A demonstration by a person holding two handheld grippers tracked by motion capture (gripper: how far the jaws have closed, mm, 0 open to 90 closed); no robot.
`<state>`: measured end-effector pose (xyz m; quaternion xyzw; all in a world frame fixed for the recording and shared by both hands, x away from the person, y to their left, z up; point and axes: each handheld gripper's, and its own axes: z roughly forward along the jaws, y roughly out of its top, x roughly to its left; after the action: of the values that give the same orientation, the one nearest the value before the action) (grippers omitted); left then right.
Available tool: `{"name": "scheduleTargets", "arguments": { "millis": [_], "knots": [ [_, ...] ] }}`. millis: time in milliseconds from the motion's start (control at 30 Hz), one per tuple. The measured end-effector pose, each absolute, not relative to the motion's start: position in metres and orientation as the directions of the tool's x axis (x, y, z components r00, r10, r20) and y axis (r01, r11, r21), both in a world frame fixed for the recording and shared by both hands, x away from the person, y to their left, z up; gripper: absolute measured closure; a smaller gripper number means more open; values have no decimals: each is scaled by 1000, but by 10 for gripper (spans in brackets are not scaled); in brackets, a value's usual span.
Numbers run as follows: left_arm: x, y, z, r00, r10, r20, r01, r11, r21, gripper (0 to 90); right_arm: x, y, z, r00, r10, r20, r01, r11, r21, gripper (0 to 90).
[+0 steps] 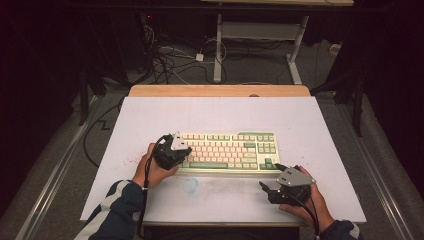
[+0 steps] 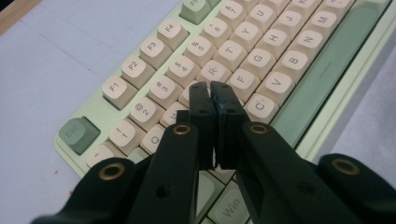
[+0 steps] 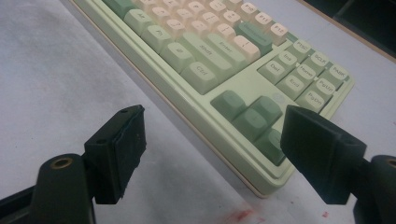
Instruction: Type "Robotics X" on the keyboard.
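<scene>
left gripper (image 2: pixel 211 89) jaws pressed together mid-frame, hiding keyboard (image 2: pixel 261 60) keys beneath — right gripper (image 3: pixel 212 135) jaws wide, keyboard's upper-left end cut off.

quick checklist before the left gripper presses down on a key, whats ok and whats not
1. Left gripper jaws together to make one narrow tip: ok, they meet.
2. Tip over the keyboard: ok, it sits above the left letter keys, near R and F.
3. Tip on a single key: cannot tell, the jaws hide the key right under them.
4. Right gripper off the keys: ok, open, beside the keyboard's near right corner.
5. Keyboard flat on the white mat: ok.
6. Left cable away from the keys: ok, it trails back along the forearm.
</scene>
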<state>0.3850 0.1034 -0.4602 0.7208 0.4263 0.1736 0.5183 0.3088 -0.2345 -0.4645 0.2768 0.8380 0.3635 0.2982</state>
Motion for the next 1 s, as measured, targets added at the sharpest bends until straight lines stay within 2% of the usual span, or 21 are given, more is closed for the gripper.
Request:
{"name": "scheduleTargets", "arguments": {
  "millis": [333, 1000],
  "knots": [
    [376, 114, -458, 580, 791, -196, 431, -93, 898, 854, 309, -238, -463, -651, 695, -305, 249, 575, 779, 235],
    [358, 86, -451, 657, 731, -185, 400, -130, 907, 854, 310, -237, -465, -651, 692, -311, 257, 587, 767, 237]
  ]
}}
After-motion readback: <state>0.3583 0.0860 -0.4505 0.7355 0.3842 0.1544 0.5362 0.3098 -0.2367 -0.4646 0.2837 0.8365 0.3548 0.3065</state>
